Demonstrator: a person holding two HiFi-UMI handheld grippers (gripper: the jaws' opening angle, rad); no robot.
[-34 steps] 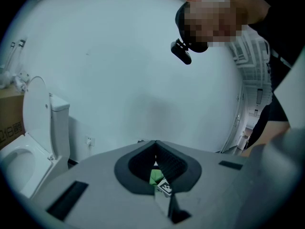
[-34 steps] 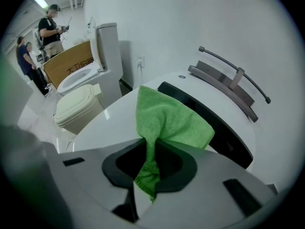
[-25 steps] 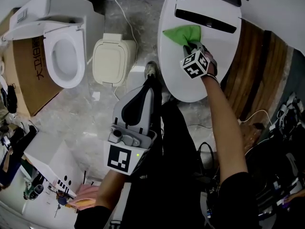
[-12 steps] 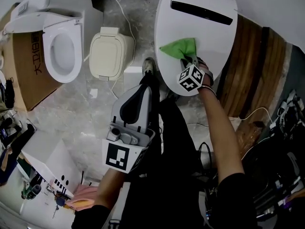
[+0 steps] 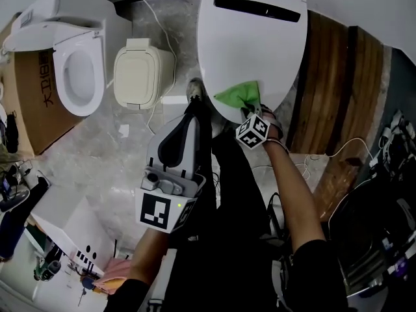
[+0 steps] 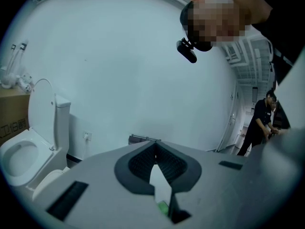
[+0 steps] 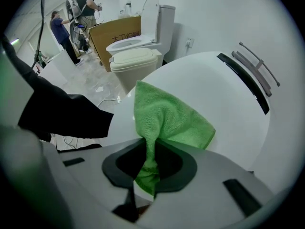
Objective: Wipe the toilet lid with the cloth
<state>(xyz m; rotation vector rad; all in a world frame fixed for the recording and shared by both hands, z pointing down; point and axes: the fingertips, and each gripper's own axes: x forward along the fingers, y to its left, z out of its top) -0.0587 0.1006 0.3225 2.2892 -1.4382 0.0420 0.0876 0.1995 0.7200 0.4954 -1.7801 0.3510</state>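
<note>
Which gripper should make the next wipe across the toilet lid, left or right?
Right. The right gripper has its jaws shut on the green cloth, which rests on the toilet lid. The left gripper has its jaws together on nothing and hangs off the lid's edge.

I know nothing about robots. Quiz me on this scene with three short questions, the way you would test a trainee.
1. True or false: the right gripper is clamped on a green cloth.
2. The spread part of the cloth rests on: A) the floor, B) the white toilet lid, C) the cardboard box.
3. Fill in: between its jaws the left gripper holds ____.

Key: 1 true; 2 B; 3 nothing.
</note>
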